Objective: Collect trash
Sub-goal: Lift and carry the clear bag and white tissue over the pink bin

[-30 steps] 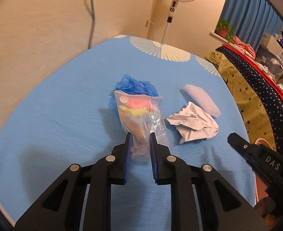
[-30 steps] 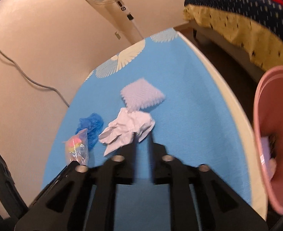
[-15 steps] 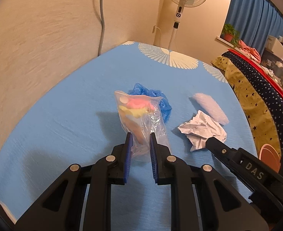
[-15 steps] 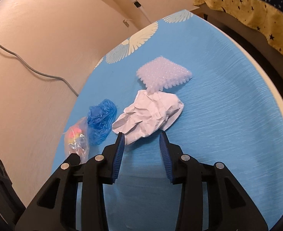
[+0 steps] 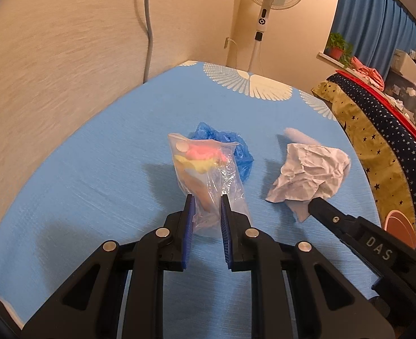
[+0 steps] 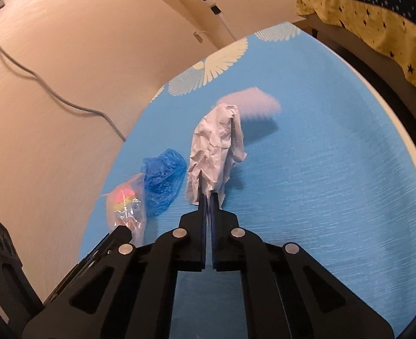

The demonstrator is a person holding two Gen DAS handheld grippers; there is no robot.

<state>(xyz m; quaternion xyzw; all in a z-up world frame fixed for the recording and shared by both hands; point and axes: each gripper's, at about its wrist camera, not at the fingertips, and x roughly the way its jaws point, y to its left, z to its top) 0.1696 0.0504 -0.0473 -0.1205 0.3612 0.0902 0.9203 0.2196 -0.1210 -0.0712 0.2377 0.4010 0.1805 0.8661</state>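
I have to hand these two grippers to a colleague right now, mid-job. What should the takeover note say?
Left gripper: shut on the clear plastic bag with pink and yellow bits inside, held above the blue tablecloth.
Right gripper: shut on the crumpled white paper, lifted off the cloth.
On the table: the blue plastic wad beside the bag, and the bubble wrap piece behind the paper.
Done: two pieces are gripped. Left: drop both in a bin (none clearly in view now), then collect the blue wad and the bubble wrap.
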